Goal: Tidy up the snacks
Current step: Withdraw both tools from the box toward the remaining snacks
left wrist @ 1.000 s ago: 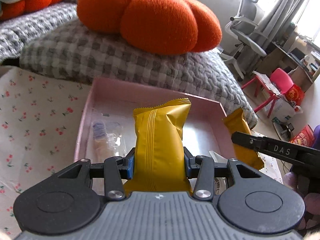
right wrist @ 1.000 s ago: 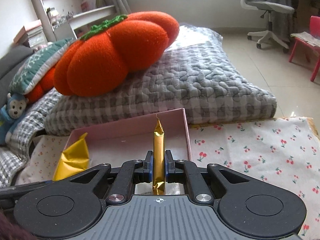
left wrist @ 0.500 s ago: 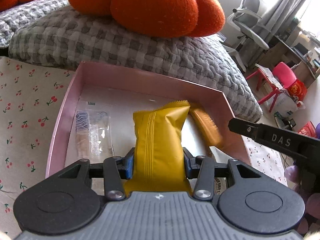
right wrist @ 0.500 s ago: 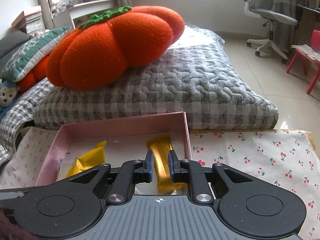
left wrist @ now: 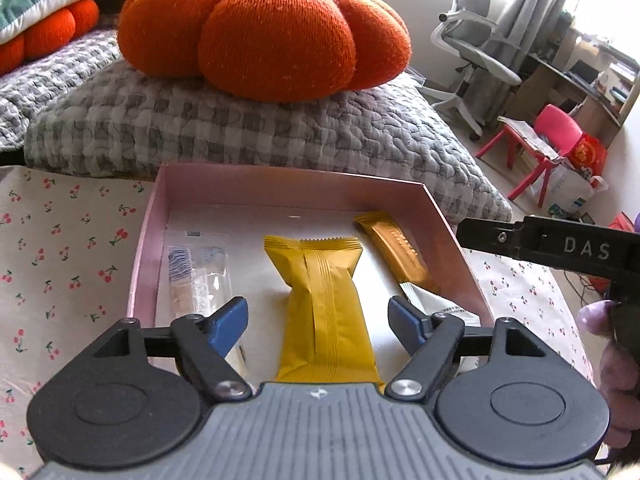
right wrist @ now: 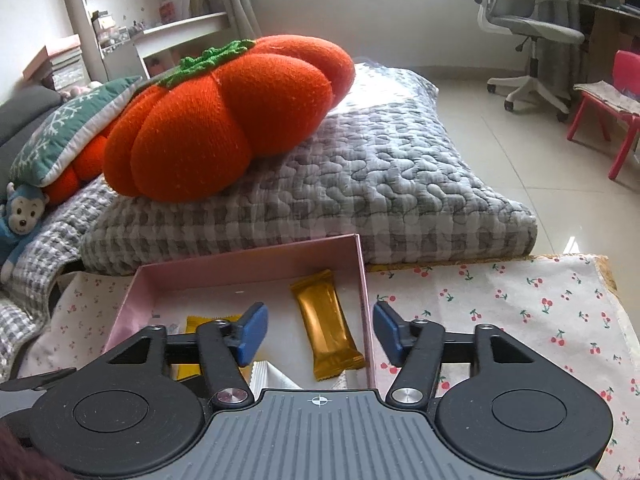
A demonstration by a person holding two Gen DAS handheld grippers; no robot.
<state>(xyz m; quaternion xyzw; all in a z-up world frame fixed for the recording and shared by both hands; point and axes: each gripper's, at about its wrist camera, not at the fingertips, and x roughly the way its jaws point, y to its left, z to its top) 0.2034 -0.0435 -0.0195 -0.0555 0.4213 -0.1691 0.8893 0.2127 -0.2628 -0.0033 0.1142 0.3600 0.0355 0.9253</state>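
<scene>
Gaping wide, both grippers' jaws, snacks [left wrist: 326,304] loose in box [left wrist: 440,220].

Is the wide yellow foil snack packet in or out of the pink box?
In. The wide yellow foil snack packet lies flat on the pink box floor, between the open left gripper fingers, untouched.

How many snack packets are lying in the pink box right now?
4 that I can see in the pink box: a clear packet left, a yellow packet centre, a gold bar right, a white packet near-right. The left gripper may hide others.
</scene>
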